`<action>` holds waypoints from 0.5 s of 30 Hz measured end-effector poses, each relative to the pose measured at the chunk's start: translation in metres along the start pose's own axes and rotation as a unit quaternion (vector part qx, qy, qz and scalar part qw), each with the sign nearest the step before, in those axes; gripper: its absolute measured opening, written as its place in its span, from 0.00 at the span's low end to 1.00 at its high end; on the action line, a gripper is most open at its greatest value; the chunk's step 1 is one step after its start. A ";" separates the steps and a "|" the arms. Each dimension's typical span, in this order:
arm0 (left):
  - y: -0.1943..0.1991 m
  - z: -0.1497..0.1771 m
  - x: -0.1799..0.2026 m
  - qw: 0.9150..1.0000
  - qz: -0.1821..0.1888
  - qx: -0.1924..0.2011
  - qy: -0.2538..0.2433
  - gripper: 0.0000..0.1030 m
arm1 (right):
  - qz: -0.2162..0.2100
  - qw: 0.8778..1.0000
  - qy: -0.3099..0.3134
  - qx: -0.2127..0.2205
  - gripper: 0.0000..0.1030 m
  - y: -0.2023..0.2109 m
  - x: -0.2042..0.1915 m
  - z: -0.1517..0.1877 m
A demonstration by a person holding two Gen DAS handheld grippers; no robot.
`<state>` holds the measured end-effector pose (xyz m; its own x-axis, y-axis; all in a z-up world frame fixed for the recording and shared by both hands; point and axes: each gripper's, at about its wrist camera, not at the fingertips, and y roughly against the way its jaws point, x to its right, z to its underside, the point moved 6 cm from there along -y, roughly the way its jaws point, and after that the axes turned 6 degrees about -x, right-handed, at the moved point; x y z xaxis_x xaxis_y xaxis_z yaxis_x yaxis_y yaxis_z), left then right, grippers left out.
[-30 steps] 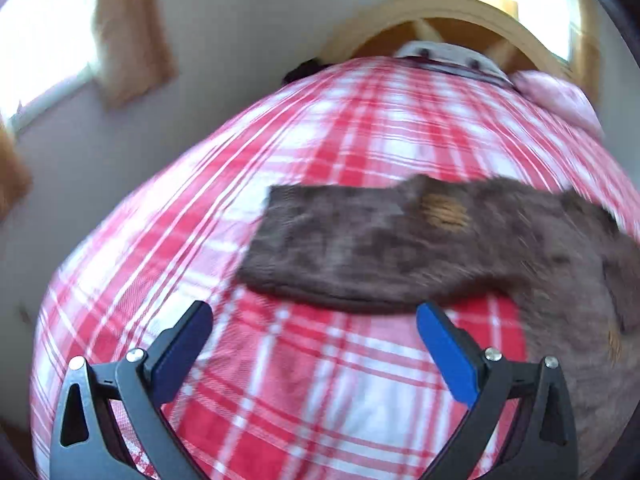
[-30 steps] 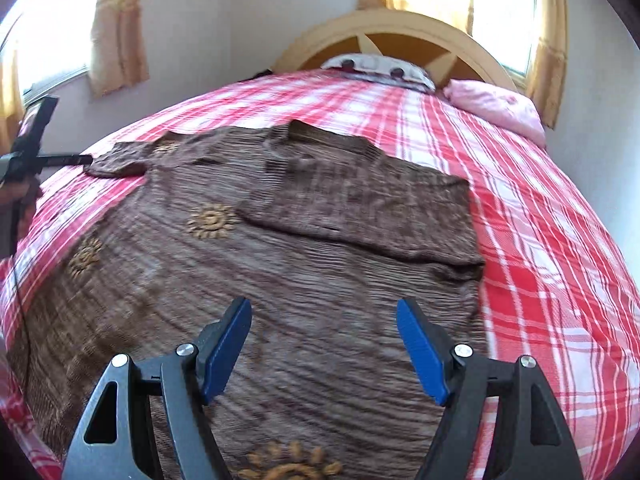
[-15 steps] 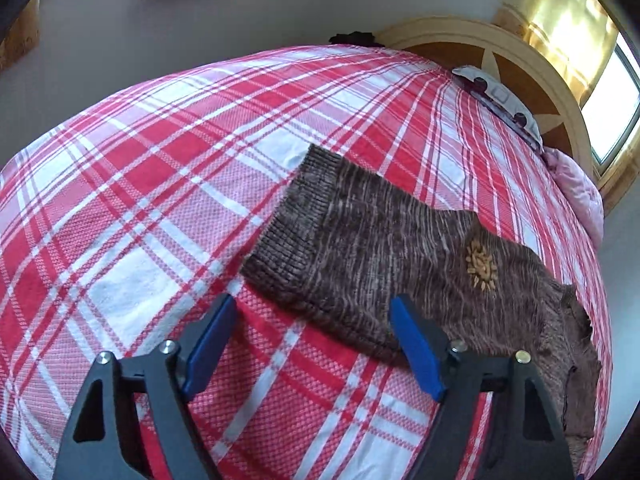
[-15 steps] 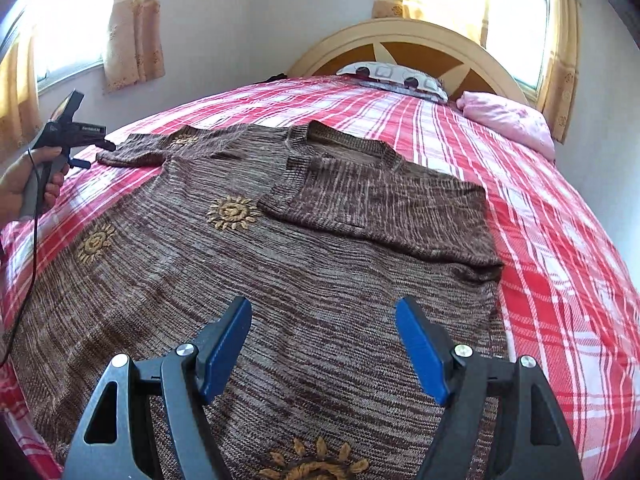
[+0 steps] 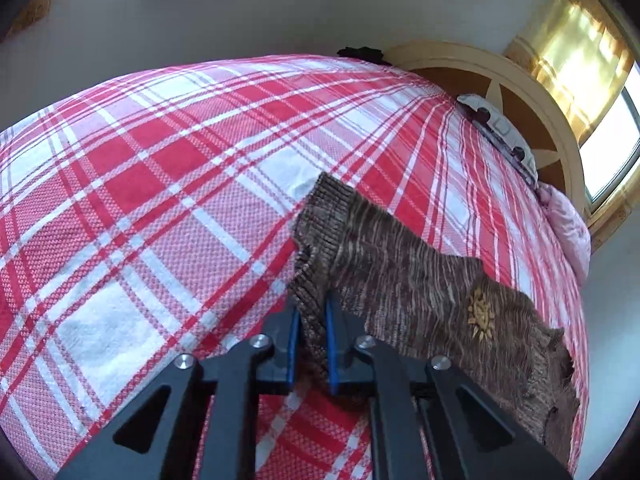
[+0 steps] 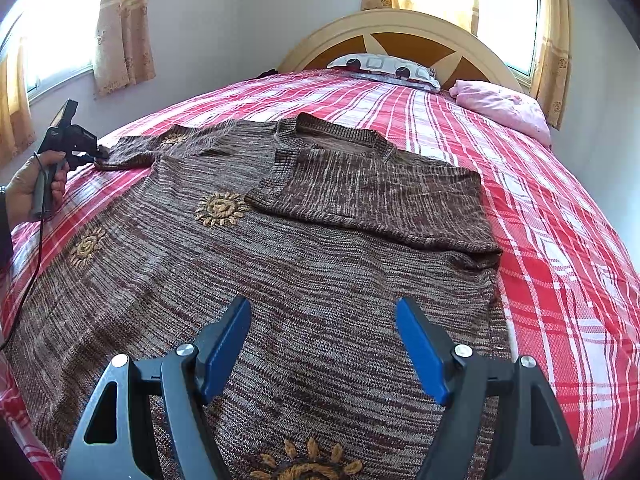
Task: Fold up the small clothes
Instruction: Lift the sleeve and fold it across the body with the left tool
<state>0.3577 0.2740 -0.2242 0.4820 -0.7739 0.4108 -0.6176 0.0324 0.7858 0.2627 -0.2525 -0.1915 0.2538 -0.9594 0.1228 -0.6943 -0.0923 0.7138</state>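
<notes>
A brown knitted sweater (image 6: pixel 312 264) with embroidered suns lies flat on the bed. Its right sleeve (image 6: pixel 380 196) is folded across the chest. The left sleeve (image 5: pixel 400 280) stretches out sideways, and its ribbed cuff (image 5: pixel 320 216) bunches up between the blue pads. My left gripper (image 5: pixel 310 304) is closing tight on that cuff. In the right wrist view the left gripper (image 6: pixel 94 152) sits at the sleeve end, held by a hand (image 6: pixel 28 184). My right gripper (image 6: pixel 323 312) hovers open over the sweater's lower body, with nothing between its fingers.
A red and white plaid sheet (image 5: pixel 140 200) covers the bed. The wooden headboard (image 6: pixel 404 36), a patterned pillow (image 6: pixel 384 66) and a pink pillow (image 6: pixel 504 108) are at the far end. A wall and curtained windows run along the left side. A cable (image 6: pixel 32 272) hangs from the left gripper.
The left gripper has moved in onto the sleeve cuff, rolled, and gone from wide open to shut on it. The right gripper has stayed still and open.
</notes>
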 end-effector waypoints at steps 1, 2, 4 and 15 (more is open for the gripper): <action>0.002 0.000 0.001 1.000 -0.005 0.005 -0.006 0.11 | 0.000 1.000 -0.001 -0.001 0.73 0.000 0.000 0.000; 0.006 0.000 0.004 1.000 -0.009 0.013 -0.014 0.11 | -0.001 1.000 -0.003 -0.003 0.73 -0.001 0.001 0.000; 0.014 -0.001 0.011 0.999 -0.009 0.027 -0.027 0.10 | -0.002 1.000 -0.004 -0.006 0.73 -0.003 0.002 0.001; 0.061 0.001 0.084 0.991 0.058 0.070 -0.097 0.10 | -0.001 1.000 -0.006 -0.010 0.73 -0.005 0.003 0.002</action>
<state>0.3597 0.2102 -0.1428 0.2828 -0.8773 0.3878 -0.7490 0.0506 0.6606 0.2658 -0.2556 -0.1965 0.2469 -0.9624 0.1134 -0.6809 -0.0890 0.7270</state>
